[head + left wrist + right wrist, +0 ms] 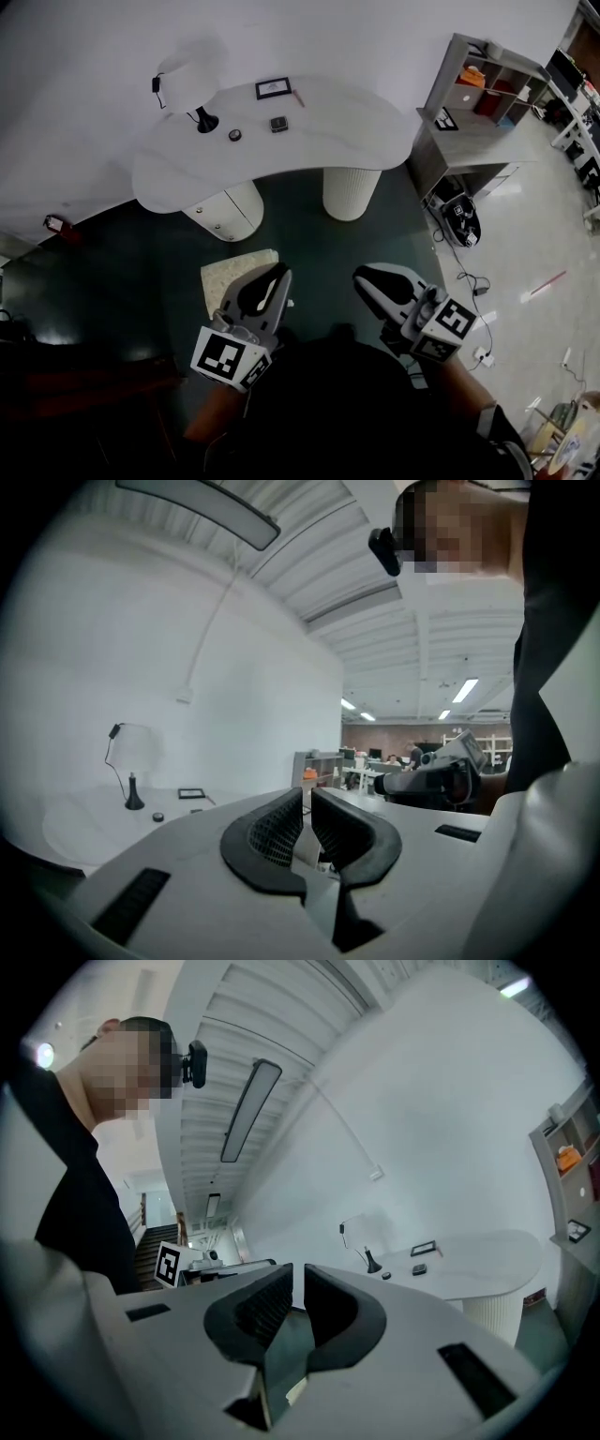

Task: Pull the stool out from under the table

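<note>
A dark green floor (122,272) met a white wall (84,56) at the far side, where a curved white table (309,131) stood with a grey shelf unit (478,103) to its right. The cream stool (230,270) stood nearer, clear of the table and partly behind the left gripper (277,277). That gripper and the right gripper (367,277) had their jaws closed on nothing.

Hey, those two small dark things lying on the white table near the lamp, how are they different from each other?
The round dark object is circular, while the square dark object has straight edges and looks larger. The round dark object lies beside the lamp's black base; the square dark object lies farther from it, in front of the picture frame. Both are small, dark and rest flat on the white table, not touching.
</note>
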{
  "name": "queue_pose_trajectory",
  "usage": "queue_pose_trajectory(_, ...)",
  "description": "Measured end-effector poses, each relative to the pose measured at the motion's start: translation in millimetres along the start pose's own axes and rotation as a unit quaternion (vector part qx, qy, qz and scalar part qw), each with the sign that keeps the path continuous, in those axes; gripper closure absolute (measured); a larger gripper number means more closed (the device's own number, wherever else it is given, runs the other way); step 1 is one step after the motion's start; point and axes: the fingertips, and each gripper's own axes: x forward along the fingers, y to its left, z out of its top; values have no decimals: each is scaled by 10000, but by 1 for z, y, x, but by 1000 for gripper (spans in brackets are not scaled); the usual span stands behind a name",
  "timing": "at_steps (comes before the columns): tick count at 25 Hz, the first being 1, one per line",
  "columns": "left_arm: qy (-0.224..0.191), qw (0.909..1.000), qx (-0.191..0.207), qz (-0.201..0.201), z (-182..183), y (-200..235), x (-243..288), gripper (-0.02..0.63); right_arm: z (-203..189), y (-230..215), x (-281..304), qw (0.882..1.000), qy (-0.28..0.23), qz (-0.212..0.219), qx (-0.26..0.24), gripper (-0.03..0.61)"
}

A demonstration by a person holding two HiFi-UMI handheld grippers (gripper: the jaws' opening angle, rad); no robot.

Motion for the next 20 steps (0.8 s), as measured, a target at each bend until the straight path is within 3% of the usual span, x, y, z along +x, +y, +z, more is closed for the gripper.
queue_pose_trajectory(13,-3,9987,-101,503,13,59,-24,578,9,10,38,9977,179,-31,-657,561)
queue_pose_trajectory(20,-77,9985,-179,520,14,63,-26,591,5,10,39,9976,245,-36,-645,561)
